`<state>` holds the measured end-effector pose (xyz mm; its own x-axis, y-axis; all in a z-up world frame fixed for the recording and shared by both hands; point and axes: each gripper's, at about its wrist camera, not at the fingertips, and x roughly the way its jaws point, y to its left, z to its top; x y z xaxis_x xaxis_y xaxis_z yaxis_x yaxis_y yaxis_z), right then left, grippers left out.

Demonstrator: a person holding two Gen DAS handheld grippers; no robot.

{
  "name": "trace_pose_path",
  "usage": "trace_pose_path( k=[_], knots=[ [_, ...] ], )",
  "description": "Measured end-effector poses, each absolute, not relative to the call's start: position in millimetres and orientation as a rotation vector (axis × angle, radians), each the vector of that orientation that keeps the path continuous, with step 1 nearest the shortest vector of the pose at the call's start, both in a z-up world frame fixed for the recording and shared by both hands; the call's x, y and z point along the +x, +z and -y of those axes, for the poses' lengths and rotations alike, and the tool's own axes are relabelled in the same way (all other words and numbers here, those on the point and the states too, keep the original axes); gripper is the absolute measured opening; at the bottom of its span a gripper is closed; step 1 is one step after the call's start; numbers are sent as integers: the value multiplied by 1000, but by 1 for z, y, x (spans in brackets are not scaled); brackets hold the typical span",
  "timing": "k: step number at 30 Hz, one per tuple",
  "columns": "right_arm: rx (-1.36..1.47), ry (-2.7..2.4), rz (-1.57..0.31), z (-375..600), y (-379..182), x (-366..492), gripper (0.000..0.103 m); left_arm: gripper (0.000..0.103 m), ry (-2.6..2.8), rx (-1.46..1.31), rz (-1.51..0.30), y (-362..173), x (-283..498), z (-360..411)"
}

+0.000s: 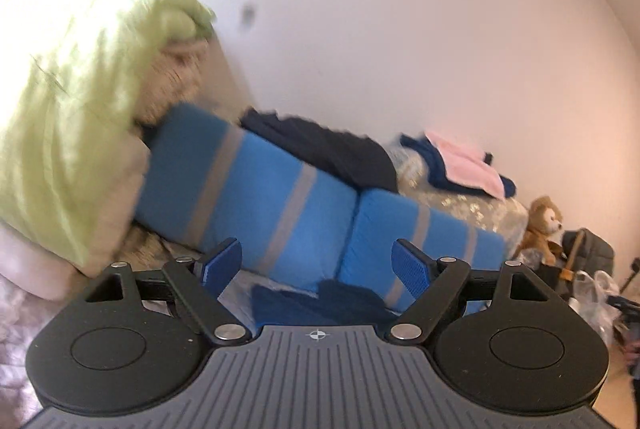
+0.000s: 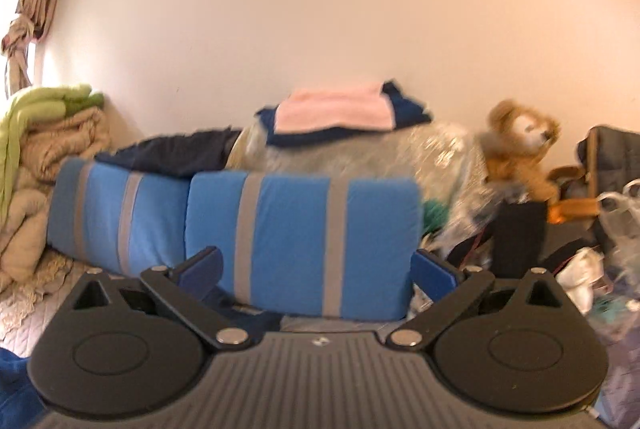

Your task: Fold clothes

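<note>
Showing ahead of the spread jaws: two blue striped cushions, one pink folded cloth, one dark blue folded garment beneath it, one teddy bear lying to the right, one green blanket sitting to the left.

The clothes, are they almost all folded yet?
Partly. A folded pink cloth sits on folded dark blue clothes at the back, so those look done. Nothing is in hand: the left gripper and right gripper are both open and empty. A rumpled dark navy garment behind the blue striped cushions looks unfolded.
</note>
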<state>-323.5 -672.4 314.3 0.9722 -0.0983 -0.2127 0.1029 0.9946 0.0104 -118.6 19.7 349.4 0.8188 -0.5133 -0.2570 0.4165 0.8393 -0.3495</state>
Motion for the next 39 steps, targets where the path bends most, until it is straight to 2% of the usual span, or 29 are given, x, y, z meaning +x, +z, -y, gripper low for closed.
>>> trace_pose_path(
  k=[3,6,14,21,28,34,39],
  knots=[
    [-9,-117,-195,678,327,-351,103,85,-473,-290,-314,362,-135,-37],
    [-61,-103,-214,677,323,-368,103,91,-481,-312,-305,345,-142,-47],
    [-104,0,-305,653,249,-377,103,91,-502,-357,-575,222,-133,-33],
    [-70,39,-381,635,199,-372,103,90,-475,-53,-668,151,-154,-6],
    [-46,46,-425,630,178,-362,103,90,-539,89,-714,127,-177,3],
    [-21,41,-449,628,167,-356,103,90,-496,99,-697,109,-177,19],
    [-50,36,-477,621,157,-361,103,90,-462,63,-565,115,-184,19]
  ],
)
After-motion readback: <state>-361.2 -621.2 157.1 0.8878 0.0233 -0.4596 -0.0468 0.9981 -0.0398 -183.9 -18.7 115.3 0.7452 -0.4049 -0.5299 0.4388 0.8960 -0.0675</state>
